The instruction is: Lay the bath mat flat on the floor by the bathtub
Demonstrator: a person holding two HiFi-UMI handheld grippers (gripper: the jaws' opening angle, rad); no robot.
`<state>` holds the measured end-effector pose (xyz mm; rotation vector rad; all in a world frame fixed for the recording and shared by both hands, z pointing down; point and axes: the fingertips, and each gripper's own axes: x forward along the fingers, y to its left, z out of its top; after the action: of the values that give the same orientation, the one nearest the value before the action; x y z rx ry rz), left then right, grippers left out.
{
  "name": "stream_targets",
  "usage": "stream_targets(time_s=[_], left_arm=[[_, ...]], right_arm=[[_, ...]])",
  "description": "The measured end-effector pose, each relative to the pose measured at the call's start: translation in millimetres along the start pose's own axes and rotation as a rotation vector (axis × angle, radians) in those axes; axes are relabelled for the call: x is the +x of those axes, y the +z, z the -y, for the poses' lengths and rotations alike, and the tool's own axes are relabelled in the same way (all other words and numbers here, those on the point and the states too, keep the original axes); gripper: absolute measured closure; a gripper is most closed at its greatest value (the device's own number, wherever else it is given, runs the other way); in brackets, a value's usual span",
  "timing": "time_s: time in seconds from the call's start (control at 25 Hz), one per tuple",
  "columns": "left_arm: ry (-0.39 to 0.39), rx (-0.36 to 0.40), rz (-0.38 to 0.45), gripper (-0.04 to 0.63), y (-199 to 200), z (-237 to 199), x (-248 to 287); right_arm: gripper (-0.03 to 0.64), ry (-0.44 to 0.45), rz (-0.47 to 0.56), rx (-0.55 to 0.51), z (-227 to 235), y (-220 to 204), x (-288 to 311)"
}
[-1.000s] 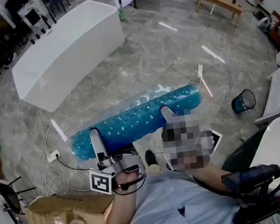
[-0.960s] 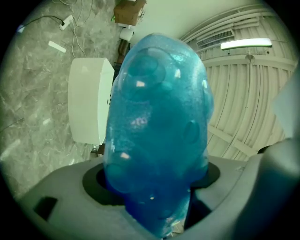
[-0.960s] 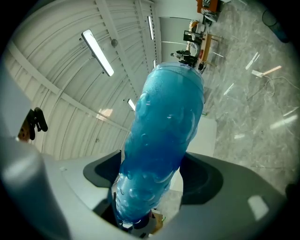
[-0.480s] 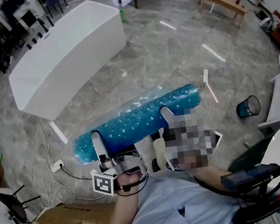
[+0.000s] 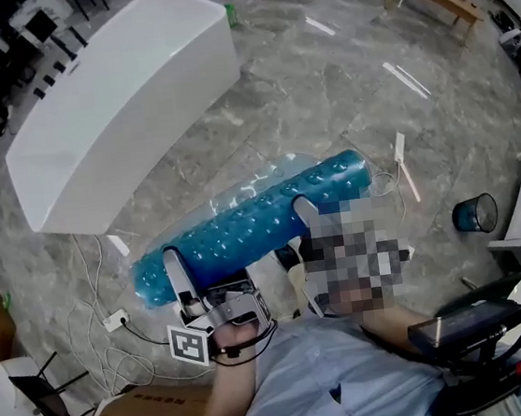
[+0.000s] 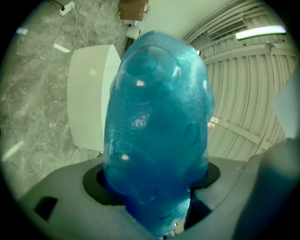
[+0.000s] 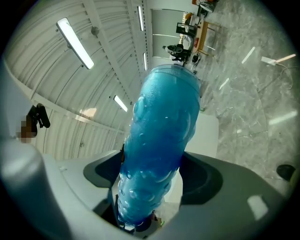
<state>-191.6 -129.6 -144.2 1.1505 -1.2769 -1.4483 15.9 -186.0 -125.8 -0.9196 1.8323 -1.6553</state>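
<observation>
Blue bath mat [image 5: 253, 222] hung bunched between left gripper [image 5: 175, 267] and right gripper [image 5: 306, 214], both clamped on it. Judged soft, light, floppy, perhaps slick; best held near its ends.

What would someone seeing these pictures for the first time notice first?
The bright blue, bubbly bath mat, bunched into a roll across the middle, with the left gripper shut on one end and the right gripper on the other. Beyond it, the big white bathtub stands on the grey marble floor at upper left.
</observation>
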Motion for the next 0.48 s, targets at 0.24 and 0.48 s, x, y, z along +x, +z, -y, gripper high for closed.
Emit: stream_targets(time_s=[0.24, 0.48], left_arm=[[-0.001, 0.006, 0.001, 0.224, 1.3, -18.4, 90.0], [-0.009, -0.007, -0.005, 0.224, 41.8, -46.1, 207.0]], right_arm=[[0.227, 0.010, 0.000, 0.002, 10.2, 43.6, 83.2], [0.227, 0.015, 0.002, -0.009, 18.9, 65.3, 206.8]])
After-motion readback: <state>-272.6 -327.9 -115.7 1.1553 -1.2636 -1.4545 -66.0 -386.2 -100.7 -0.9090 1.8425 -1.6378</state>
